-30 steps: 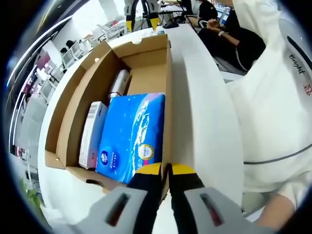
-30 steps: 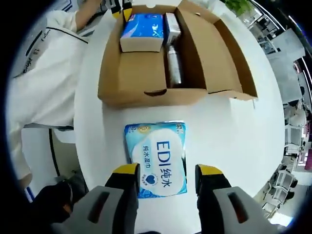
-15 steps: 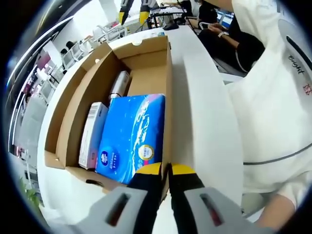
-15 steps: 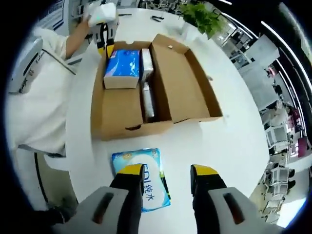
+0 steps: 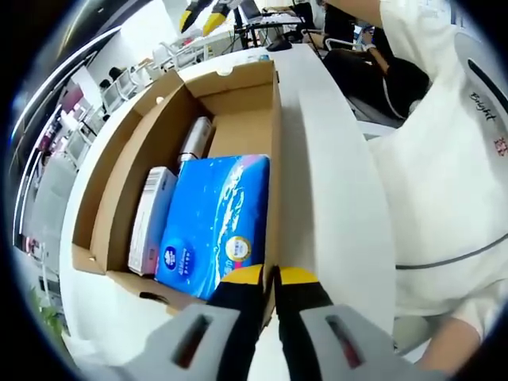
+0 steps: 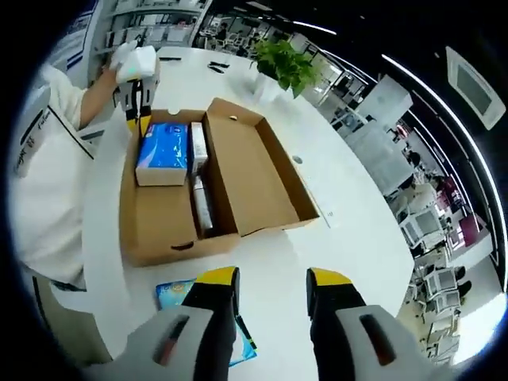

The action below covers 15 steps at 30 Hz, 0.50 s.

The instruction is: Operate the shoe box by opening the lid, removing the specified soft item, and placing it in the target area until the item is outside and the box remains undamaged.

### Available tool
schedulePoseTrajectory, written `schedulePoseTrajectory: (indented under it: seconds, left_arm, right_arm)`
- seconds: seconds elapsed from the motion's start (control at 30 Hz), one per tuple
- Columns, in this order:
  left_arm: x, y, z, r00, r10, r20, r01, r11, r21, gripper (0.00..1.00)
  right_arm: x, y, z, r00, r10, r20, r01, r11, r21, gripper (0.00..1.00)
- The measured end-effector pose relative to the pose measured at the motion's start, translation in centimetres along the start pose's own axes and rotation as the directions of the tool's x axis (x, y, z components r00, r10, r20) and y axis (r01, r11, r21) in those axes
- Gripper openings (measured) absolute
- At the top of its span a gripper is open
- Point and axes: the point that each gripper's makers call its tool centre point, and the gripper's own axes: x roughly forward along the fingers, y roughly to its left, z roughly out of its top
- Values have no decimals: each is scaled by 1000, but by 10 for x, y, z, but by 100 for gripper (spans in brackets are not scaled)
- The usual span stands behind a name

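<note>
While the shoe box (image 6: 262, 178) lies open on the white table (image 6: 349, 198) ahead of the right gripper (image 6: 271, 279), that gripper's jaws stand wide with nothing between them. The left gripper (image 5: 270, 276) has its jaws nearly closed, pinching the box's near wall. A blue tissue pack (image 5: 210, 222) sits inside just beyond them. The wet-wipe pack (image 6: 178, 295) lies outside, beside the right gripper's left jaw.

The left gripper (image 5: 270, 276) has its jaws pinched on the wall of the open box (image 5: 275, 143). Just ahead of it inside lies a blue pack (image 5: 210, 222). A white carton (image 5: 150, 218) lies beside that, and a silver bottle (image 5: 194, 140) lies farther ahead.
</note>
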Motion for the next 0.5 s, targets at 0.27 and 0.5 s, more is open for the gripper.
schedulePoseTrajectory:
  seconds: [0.27, 0.5]
  left_arm:
    - [0, -1, 1, 1000, -1, 4, 1, 1000, 2, 5]
    - [0, -1, 1, 1000, -2, -2, 2, 1000, 2, 5]
  right_arm:
    - [0, -9, -1, 998, -41, 40, 35, 991, 130, 31]
    - [-8, -19, 20, 977, -97, 189, 12, 914, 405, 31]
